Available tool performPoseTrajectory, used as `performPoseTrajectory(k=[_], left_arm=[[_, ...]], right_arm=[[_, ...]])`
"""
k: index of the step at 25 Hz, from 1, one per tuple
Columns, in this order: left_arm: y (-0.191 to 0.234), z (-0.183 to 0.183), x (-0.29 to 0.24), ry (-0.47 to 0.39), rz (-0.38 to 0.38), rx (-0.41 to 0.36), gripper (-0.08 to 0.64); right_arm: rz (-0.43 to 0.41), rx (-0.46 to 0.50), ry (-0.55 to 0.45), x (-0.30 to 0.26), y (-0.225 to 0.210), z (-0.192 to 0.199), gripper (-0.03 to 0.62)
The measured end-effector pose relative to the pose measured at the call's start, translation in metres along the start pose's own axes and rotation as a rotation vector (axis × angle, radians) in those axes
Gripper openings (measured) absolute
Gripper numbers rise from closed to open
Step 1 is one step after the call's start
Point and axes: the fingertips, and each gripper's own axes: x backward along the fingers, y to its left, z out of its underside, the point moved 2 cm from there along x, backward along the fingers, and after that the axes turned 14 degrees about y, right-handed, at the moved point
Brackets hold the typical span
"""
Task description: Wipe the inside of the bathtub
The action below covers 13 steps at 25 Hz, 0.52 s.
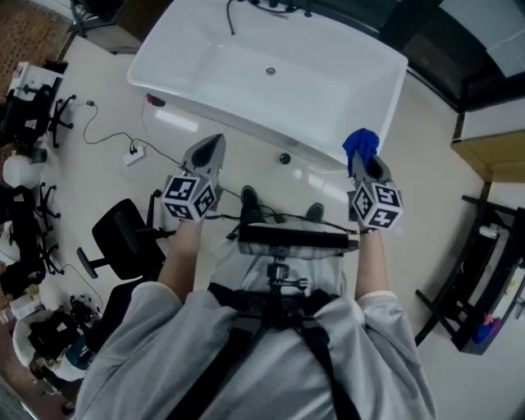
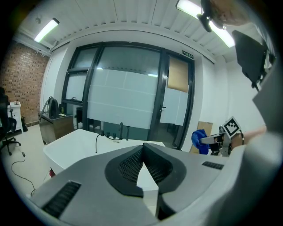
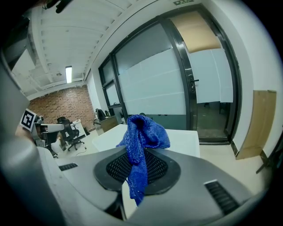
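Note:
The white bathtub (image 1: 176,45) stands ahead of me, its inside bare with a drain (image 1: 271,71) in the bottom. My right gripper (image 1: 362,161) hovers near the tub's near right corner, shut on a blue cloth (image 1: 361,145). In the right gripper view the blue cloth (image 3: 141,139) bunches above the jaws and hangs down between them, with the tub (image 3: 181,137) behind. My left gripper (image 1: 215,144) is held before the tub's near wall. Its jaws meet at the tips with nothing in them (image 2: 143,149). The bathtub (image 2: 75,148) lies beyond it.
A faucet (image 1: 275,6) sits on the tub's far rim. A black office chair (image 1: 123,238) and a floor cable with power strip (image 1: 132,153) lie to the left. A black rack (image 1: 484,279) stands right. Cluttered desks (image 1: 25,107) line the left edge.

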Motion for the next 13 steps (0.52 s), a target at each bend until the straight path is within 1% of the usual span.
performPoseTrajectory(k=[6, 13], left_arm=[[-0.001, 0.004, 0.001, 0.017, 0.002, -0.007, 0.005], [-0.006, -0.003, -0.004, 0.015, 0.020, -0.020, 0.005]], right_arm=[[-0.017, -0.005, 0.004, -0.002, 0.007, 0.008, 0.061], [-0.013, -0.008, 0.010, 0.002, 0.004, 0.012, 0.061]])
